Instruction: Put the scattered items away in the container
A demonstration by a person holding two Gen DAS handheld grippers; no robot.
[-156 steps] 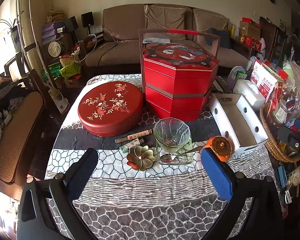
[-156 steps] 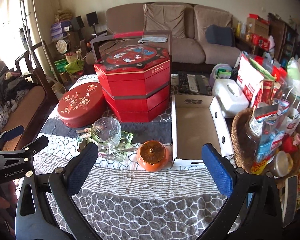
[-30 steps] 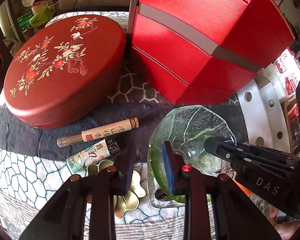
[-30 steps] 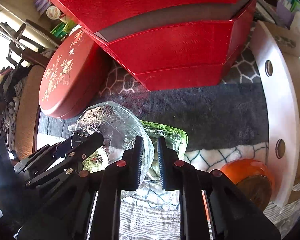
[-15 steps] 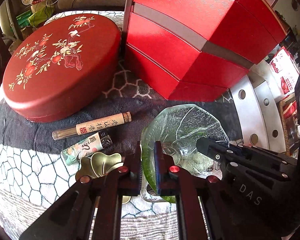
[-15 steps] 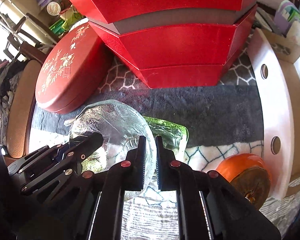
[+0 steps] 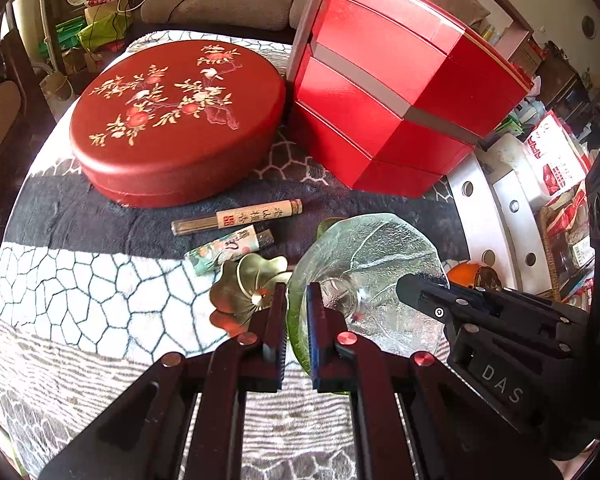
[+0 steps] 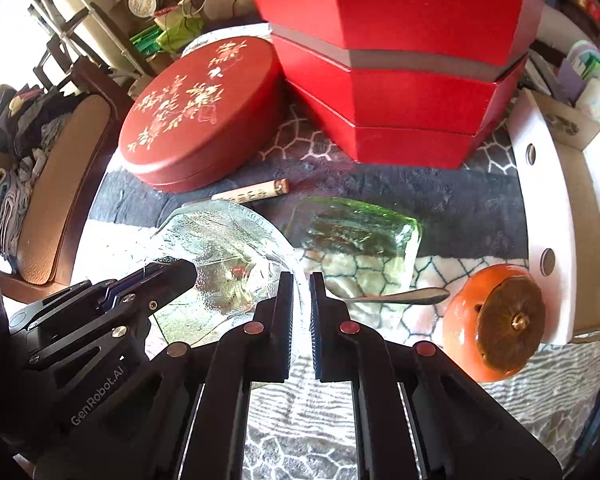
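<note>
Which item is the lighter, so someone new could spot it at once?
Start at the round red box with painted flowers. On the dark cloth band in front of it lies a long incense tube, and just nearer the camera, beside it, is the lighter. It is shorter and stubbier, pale green with a painted picture and a dark metal tip.

Far side walled by round red box [image 7: 172, 120] and stacked red box [image 7: 384, 108] | white carton [image 8: 548, 240] and orange jar [image 8: 496, 320] blocked right | striped surface [image 8: 300, 408] near edge lay open
</note>
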